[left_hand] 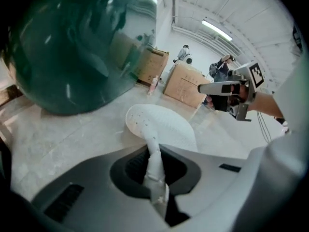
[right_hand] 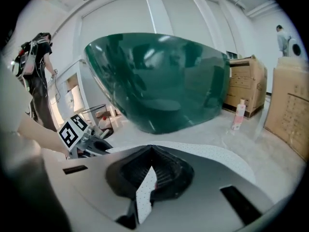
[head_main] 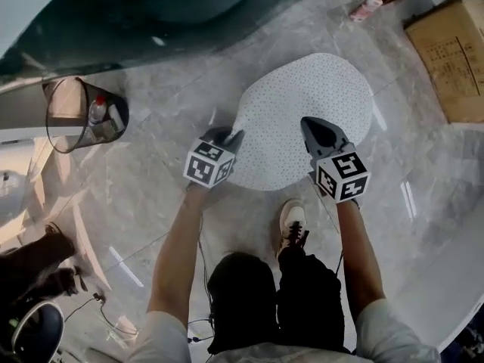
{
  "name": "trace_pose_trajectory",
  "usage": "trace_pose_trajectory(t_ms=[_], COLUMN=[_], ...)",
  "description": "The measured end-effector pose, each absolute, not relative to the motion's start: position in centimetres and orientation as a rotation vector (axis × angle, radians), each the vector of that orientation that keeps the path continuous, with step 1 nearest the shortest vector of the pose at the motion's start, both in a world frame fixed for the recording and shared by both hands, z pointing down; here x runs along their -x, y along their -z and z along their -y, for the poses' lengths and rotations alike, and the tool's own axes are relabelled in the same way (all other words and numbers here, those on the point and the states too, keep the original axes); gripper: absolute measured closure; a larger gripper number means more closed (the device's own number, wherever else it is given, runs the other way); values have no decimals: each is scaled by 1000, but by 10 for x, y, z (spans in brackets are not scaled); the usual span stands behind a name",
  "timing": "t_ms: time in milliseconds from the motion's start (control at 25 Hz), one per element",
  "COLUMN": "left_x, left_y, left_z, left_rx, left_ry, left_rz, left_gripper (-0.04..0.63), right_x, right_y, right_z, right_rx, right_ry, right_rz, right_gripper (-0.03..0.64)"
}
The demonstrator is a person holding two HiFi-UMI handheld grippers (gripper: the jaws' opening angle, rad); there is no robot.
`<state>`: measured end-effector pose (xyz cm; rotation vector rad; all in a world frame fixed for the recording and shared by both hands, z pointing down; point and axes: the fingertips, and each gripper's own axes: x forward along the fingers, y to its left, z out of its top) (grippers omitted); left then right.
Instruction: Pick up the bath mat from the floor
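Left gripper clamped shut on near-left edge of white oval perforated bath mat; thin fold seen pinched between jaws. Mat held by near edge only, rest spread toward dark green tub over grey marble floor; whether far end is lifted cannot be told. Right gripper closed on near-right edge, narrow corner gripped. Slip judged possible: shallow bites, sagging weight. Uneven raising could twist mat. White shoe near hanging edge could be caught.
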<state>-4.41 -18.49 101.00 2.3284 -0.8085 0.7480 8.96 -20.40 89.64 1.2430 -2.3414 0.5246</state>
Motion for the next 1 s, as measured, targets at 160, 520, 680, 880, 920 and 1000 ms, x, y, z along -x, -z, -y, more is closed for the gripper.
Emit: trace_pose_trajectory(t_ms=[160,520,680,880,920,1000], left_x=[9,-20,1,46,55,73], left_y=[-903,-628,-502,-330,-295,-232], left_z=[158,149,142,122,119,112], left_rx=[-2351,-2435,-2489,-2598,-2618,-2658], left_ry=[-807,-812,-765,-631,-595,-522], left_rz=[828,882,977,1190,1234,1305], left_gripper=[561,563,563,563,563,563], right_x=[-126,-189,-183,-157,-151,-140], right_y=[-793,-520,-407,-261,-234,-183], right_z=[174,154,149,126,121,113], right_rx=[-1302,-1467,-1502,-1492,-1494,-1500], right_ry=[-566,-543,-501,-346,-303,-217], right_rz=[2274,2241,2294,2370,2378,2380], right_gripper=[609,609,609,611,609,611])
